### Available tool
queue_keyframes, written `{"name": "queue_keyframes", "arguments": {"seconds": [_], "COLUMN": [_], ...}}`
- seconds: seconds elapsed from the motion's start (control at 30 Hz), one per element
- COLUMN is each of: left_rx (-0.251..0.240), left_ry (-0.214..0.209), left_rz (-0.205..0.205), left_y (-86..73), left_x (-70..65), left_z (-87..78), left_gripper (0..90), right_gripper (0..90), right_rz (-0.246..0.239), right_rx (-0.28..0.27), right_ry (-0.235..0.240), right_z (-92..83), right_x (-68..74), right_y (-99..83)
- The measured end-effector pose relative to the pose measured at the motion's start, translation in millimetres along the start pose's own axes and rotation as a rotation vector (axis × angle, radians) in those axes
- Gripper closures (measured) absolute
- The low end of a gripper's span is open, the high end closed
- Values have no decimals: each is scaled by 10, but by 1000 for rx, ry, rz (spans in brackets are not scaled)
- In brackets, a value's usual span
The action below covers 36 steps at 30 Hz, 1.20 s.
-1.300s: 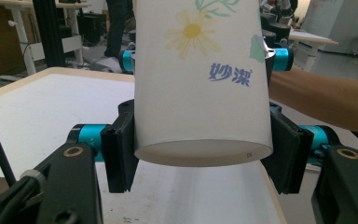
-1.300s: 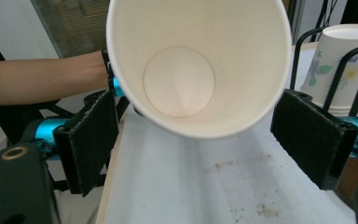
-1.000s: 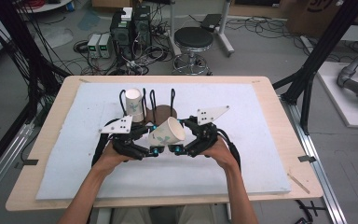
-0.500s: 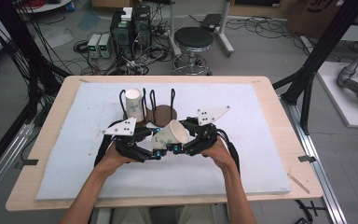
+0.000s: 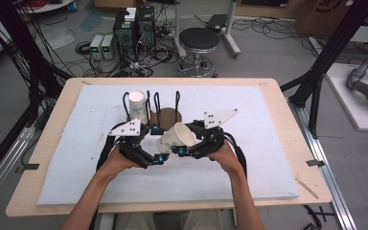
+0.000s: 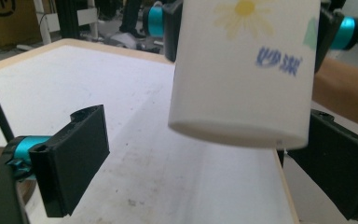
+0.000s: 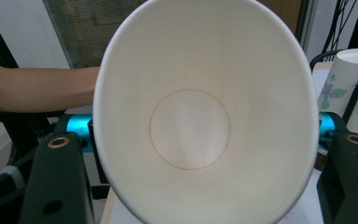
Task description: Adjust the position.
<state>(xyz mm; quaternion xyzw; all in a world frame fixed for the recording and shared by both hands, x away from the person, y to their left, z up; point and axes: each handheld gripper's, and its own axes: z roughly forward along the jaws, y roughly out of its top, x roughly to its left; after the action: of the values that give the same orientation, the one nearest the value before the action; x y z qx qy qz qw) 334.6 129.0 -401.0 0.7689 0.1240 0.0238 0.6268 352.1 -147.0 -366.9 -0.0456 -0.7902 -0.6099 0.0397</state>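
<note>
A white paper cup (image 5: 176, 138) with a flower print lies tilted in the air between both hands, over the white mat. My right gripper (image 5: 184, 150) is shut on it near the rim. In the right gripper view its jaws have just been closing and squeeze the cup (image 7: 205, 116) into an oval. My left gripper (image 5: 159, 158) is open. Its jaws have just been opening, and in the left gripper view the fingers (image 6: 72, 161) stand wide on either side of the cup's base (image 6: 242, 84), which hangs between them.
A second printed cup (image 5: 137, 105) stands upside down on a black wire rack with a brown base (image 5: 168, 116) just behind the hands; its side shows as a flowered cup (image 7: 352, 88) at right. The white mat (image 5: 263, 158) covers the wooden table (image 5: 297, 143).
The left gripper's jaws have spread away from the cup's base, and the right gripper has closed on the cup. Both hands stay in place.
</note>
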Motion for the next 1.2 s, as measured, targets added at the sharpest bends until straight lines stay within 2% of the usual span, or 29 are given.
{"name": "queue_keyframes", "arguments": {"seconds": [0.23, 0.47, 0.6, 0.67, 0.77, 0.8, 0.9, 0.97, 1.0, 1.17, 1.2], "left_rx": [27, 20, 45, 86, 121, 125, 149, 146, 142, 108, 94], "left_ry": [7, 2, 23, 68, 139, 164, 269, 313, 341, 441, 459], "left_rz": [19, 16, 25, 41, 35, 31, 16, 5, 3, -15, -17], "left_y": [-6, -5, -13, -29, -99, -136, -277, -359, -414, -598, -627], "left_x": [-20, -15, -24, -37, -39, -35, -35, -38, -42, -71, -75], "left_z": [-47, -55, -89, -140, -259, -306, -442, -509, -553, -700, -729], "left_gripper": [57, 56, 56, 56, 56, 57, 57, 57, 57, 58, 86], "right_gripper": [316, 316, 316, 317, 316, 316, 316, 316, 316, 314, 314], "right_rz": [6, 7, 12, 10, 36, 31, 43, 55, 48, 83, 84], "right_rx": [5, 8, 14, 21, 43, 43, 60, 79, 93, 176, 192], "right_ry": [-41, -44, -51, -60, -77, -85, -110, -124, -141, -223, -240], "right_z": [-48, -56, -70, -81, -110, -118, -148, -161, -166, -195, -202], "right_x": [-26, -27, -27, -33, -47, -62, -78, -80, -86, -111, -122], "right_y": [3, 6, 6, 7, 0, -3, 1, 11, 18, 64, 70]}}
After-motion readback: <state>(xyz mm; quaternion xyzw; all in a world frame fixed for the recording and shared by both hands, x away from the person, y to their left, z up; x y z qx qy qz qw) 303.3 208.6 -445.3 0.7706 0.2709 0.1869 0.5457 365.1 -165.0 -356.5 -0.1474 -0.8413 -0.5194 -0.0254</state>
